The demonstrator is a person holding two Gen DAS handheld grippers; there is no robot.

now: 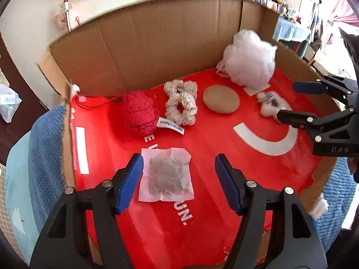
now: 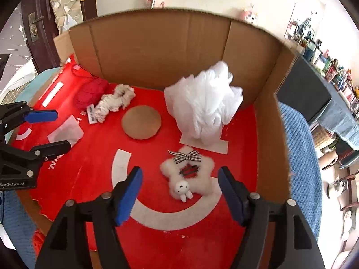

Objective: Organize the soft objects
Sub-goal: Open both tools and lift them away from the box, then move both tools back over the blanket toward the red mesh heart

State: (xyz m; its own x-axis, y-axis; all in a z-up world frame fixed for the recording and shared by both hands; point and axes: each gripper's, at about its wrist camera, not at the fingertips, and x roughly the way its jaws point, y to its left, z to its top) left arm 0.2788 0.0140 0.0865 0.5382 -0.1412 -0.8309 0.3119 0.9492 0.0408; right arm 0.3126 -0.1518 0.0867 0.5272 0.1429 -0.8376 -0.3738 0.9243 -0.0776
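Here's the lineup on the red printed floor (image 1: 224,157) of the open cardboard box (image 1: 145,44): a white mesh bath pouf (image 1: 250,60) at the back right, a flat tan round pad (image 1: 221,98) just in front and to its left, a cream scrunchie (image 1: 180,103) beside that, and a red knitted toy (image 1: 139,114) touching the scrunchie's side, its white label (image 1: 171,126) sticking out. Nearest the left claw (image 1: 179,179) lies a pale pink sachet (image 1: 166,177) with dark filling, flat on the red, sitting right between the spread blue pads, which hover apart and grip nothing.

Over to the right wrist view: a fluffy white star-shaped plush clip (image 2: 190,177) with a gingham bow (image 2: 187,155) and a tiny rabbit figure (image 2: 182,190) (face up) lies near the front right, just ahead of the right claw (image 2: 180,192), whose fingers are wide apart too. The box rests on a blue knitted blanket (image 2: 300,157).
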